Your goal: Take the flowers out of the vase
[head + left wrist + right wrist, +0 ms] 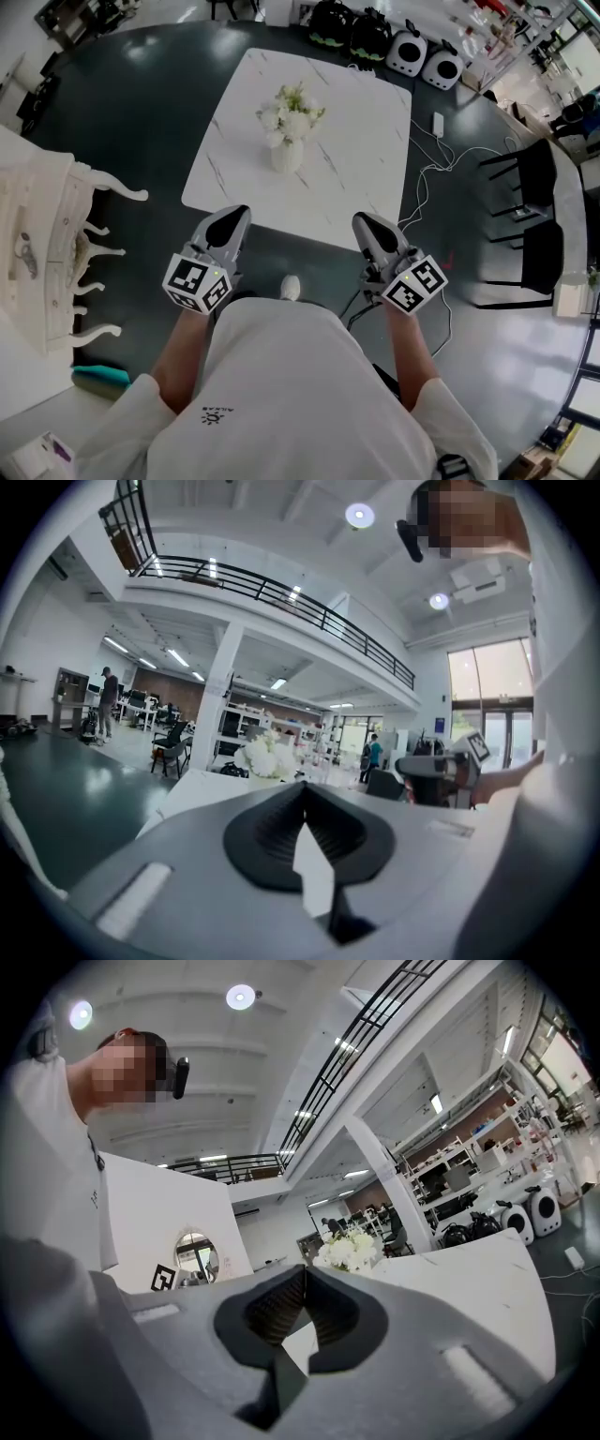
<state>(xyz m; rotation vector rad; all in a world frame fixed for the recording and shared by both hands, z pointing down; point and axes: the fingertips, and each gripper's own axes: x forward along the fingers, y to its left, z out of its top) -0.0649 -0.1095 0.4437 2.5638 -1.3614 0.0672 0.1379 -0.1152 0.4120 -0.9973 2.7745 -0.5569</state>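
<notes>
So the white flowers (pixel 292 111) are sitting bunched up in a little white vase (pixel 286 155), and that vase is standing upright pretty much in the middle of the white marble table (pixel 356 178), a bit toward its left half. Nothing is touching the flowers or the vase right now. Both grippers are hanging just off the near edge of the table, over the dark floor, and pointing in toward it. The left gripper (pixel 240 214) is hovering by the near-left part of that edge with its jaws pressed together and nothing between them. The right gripper (pixel 362 222) is doing the same by the near-right part, jaws also meeting at the tips and pinching nothing. Off the table's right side a white cable (pixel 427 178) is snaking across the floor, and two black chairs (pixel 530 173) are standing further out that way. Past the far edge, two round white devices (pixel 424 56) are sitting on the floor. Well off the left side, some ornate white furniture (pixel 56 244) is poking in.
</notes>
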